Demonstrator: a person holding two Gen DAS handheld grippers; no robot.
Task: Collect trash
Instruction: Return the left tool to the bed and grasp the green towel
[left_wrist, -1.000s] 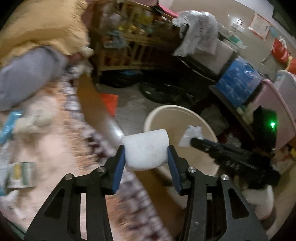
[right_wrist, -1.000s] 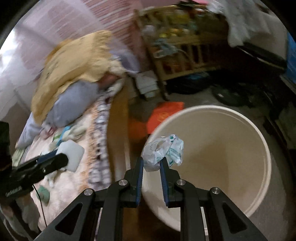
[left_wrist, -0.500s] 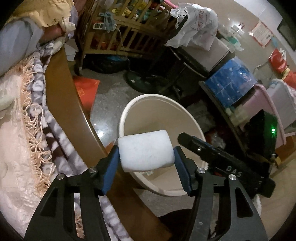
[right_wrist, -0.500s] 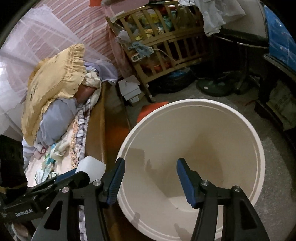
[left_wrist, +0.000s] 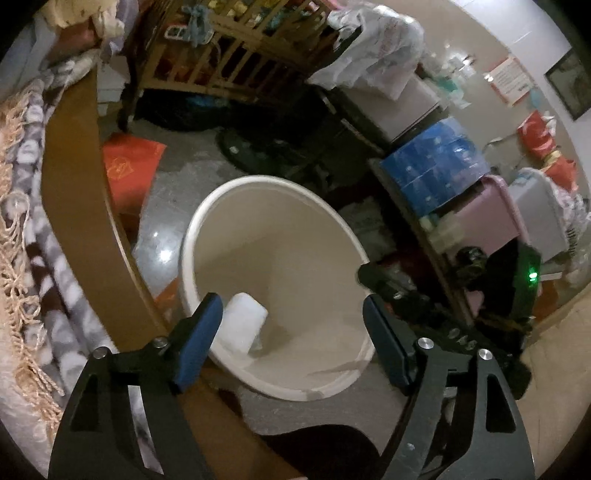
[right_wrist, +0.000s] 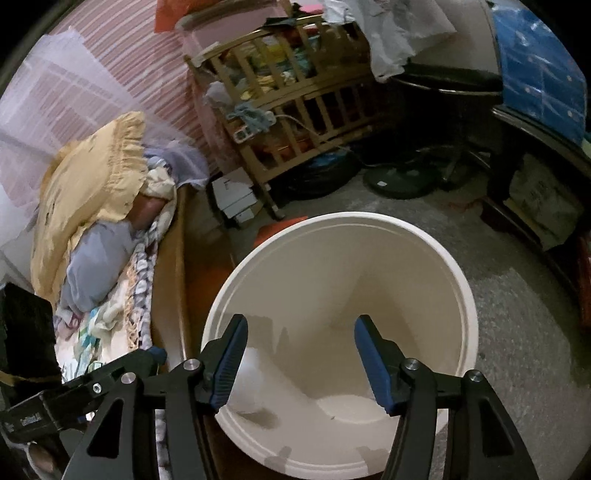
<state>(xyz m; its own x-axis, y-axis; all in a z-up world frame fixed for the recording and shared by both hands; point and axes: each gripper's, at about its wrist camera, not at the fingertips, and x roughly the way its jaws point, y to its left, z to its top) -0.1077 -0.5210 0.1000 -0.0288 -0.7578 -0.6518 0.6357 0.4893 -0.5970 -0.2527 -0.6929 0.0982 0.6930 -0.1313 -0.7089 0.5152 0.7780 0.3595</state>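
Apparently mid-drop: left gripper (left_wrist: 291, 332) spread wide above cream bucket (left_wrist: 258, 184), white foam block (left_wrist: 243, 326) loose inside against near wall, right gripper (right_wrist: 299, 358) likewise spread and empty over bucket mouth, positioned so trash fell straight in.

Bucket (left_wrist: 192, 236) on floor, right of bed edge (left_wrist: 74, 206); foam block (left_wrist: 243, 326) inside, near-left wall; crib (right_wrist: 295, 122) far behind.

Smooth matt plastic bucket (right_wrist: 458, 280), speckled stone-like floor (right_wrist: 517, 332), slatted wooden crib (right_wrist: 295, 122), fringed cloth blanket (left_wrist: 22, 229).
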